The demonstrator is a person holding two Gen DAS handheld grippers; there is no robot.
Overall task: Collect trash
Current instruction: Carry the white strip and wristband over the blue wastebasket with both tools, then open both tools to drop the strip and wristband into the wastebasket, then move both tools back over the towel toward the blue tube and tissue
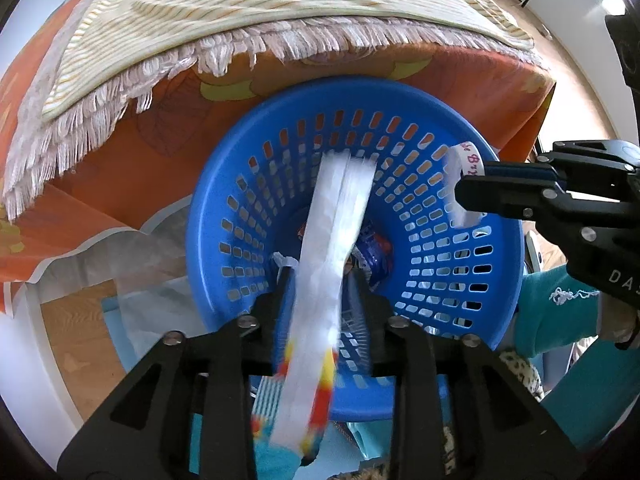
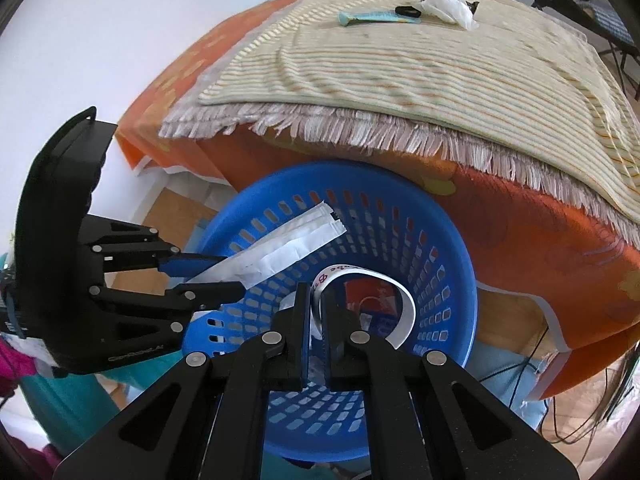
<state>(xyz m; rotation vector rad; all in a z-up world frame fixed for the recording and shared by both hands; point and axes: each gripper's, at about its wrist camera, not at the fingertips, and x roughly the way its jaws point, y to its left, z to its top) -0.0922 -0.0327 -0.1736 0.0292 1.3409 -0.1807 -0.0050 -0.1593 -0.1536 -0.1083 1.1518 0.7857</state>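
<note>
Trash is hanging over the blue basket [image 2: 452,320]: left gripper [image 1: 320,276] is pinching a white wrapper [image 1: 340,216], right gripper [image 2: 316,304] a curled strip [image 2: 404,300]. Neither is dropping yet (wrappers are already lying inside), while a crumpled bag [image 2: 448,8] is waiting upper right.

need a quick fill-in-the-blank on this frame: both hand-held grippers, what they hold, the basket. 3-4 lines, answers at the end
1. The perforated basket below both hand-held grippers is coloured ____.
2. The left hand-held gripper holds a long white wrapper above the ____.
3. The curled paper strip with red lettering is pinched by the ____ hand-held gripper.
4. The fringed striped mat lies on an ____ tablecloth.

Answers: blue; basket; right; orange
</note>
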